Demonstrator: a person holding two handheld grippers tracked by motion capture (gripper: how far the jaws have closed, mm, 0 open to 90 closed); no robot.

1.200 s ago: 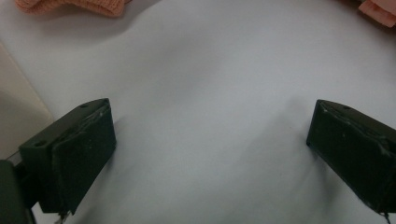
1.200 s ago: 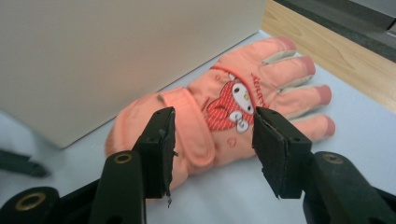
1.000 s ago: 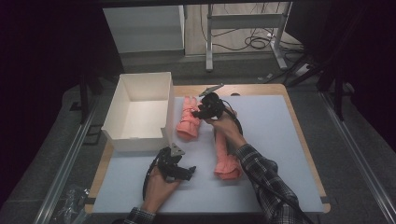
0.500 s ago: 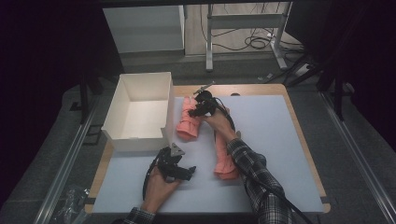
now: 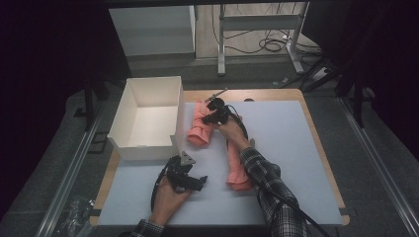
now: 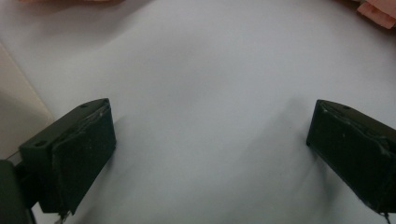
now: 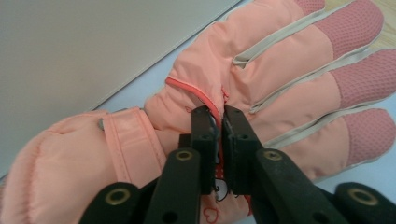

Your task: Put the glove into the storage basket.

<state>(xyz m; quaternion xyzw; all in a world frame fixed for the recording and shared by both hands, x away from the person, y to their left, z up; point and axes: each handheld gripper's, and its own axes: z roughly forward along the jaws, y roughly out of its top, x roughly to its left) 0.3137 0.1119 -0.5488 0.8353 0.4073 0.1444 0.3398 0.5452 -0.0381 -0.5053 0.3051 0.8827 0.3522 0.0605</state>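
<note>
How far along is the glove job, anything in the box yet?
Nothing looks done: the white box holds nothing, and both pink gloves lie on the mat. In hand: the right gripper, jaws just closed, pinches fabric on the back of the near-box glove. Left: lifting it, then the second glove. The left gripper rests open over bare mat.

Pink padded glove [image 7: 261,79] flat on mat beside box, fabric pinched, prob.

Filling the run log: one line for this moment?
right gripper: just closed, pinching pink glove | left gripper: open above mat | white box: beside glove
</note>
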